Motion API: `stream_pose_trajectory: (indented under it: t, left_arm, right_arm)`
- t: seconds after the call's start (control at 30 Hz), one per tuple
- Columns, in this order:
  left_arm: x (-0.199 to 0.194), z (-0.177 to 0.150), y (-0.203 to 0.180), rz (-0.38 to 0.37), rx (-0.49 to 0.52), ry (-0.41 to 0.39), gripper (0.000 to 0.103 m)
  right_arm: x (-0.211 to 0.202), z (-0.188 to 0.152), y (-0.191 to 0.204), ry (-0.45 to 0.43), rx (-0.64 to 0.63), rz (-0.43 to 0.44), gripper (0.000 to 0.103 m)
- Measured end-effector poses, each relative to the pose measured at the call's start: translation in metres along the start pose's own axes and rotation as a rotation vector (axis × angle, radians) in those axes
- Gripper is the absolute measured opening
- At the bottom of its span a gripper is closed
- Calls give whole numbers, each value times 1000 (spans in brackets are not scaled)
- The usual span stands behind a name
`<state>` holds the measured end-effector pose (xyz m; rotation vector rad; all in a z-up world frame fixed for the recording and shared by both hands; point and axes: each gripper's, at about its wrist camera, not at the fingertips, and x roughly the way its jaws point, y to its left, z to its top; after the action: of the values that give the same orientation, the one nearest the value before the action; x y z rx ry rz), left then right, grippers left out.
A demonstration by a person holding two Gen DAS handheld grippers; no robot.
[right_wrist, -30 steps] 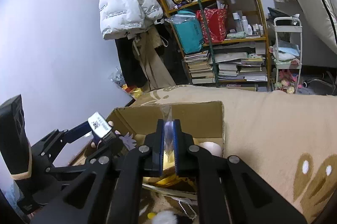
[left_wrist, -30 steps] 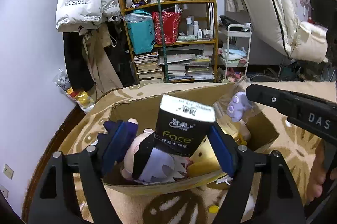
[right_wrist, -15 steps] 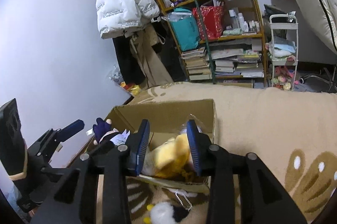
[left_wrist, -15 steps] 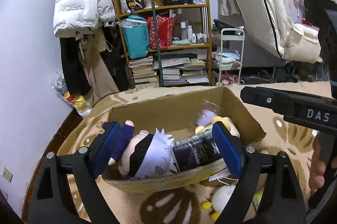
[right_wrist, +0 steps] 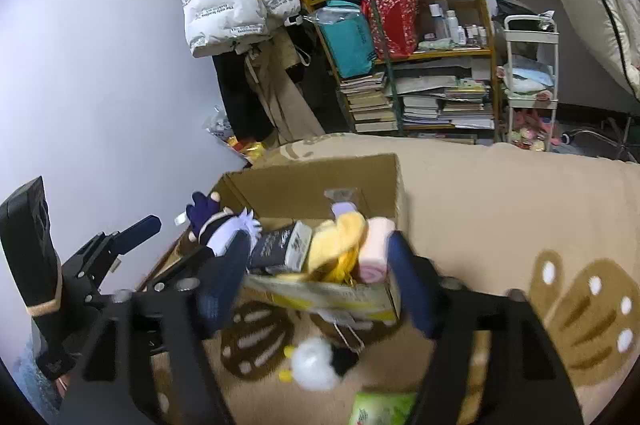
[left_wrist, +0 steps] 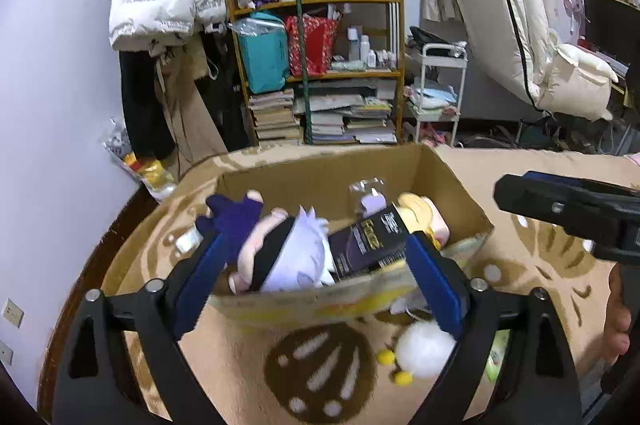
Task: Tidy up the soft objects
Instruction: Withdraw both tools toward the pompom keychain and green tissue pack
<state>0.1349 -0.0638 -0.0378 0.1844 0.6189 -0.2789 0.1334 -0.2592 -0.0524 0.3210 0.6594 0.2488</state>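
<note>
A cardboard box [left_wrist: 320, 177] sits on the tan blanket. In it lie a white-haired doll [left_wrist: 288, 257], a black tissue pack [left_wrist: 368, 241], a yellow plush [right_wrist: 340, 245] and a pink roll [right_wrist: 374, 253]. A bagged purple item [left_wrist: 370, 199] stands at the back. My left gripper [left_wrist: 316, 277] is open and empty just in front of the box. My right gripper [right_wrist: 316, 277] is open and empty at the box's near edge. A white pompom plush [left_wrist: 424, 349] lies on the blanket before the box; it also shows in the right wrist view [right_wrist: 314, 365].
A green pack [right_wrist: 380, 411] lies on the blanket near the right gripper. A cluttered wooden shelf [left_wrist: 320, 65], a white cart [left_wrist: 438, 93] and hanging coats [left_wrist: 160, 5] stand behind. The wall runs along the left.
My left gripper let go of the black tissue pack, which now lies in the box. My right gripper opened and dropped the bagged item and yellow plush there. Both pulled back.
</note>
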Motion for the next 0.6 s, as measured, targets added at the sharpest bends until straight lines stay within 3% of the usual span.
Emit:
stream_pose_trajectory:
  t: [0.2, 0.37, 0.6]
  left_arm:
    - [-9, -11, -2, -36, -15, 51, 98]
    - [-17, -18, -9, -43, 9, 76, 98]
    - [-5, -28, -17, -97, 23, 166, 98]
  right_arm:
    - [-19, -12, 3, 29, -1, -71, 100]
    - [-32, -33, 2, 85, -4, -105, 102]
    - [-28, -61, -14, 230, 62, -168, 102]
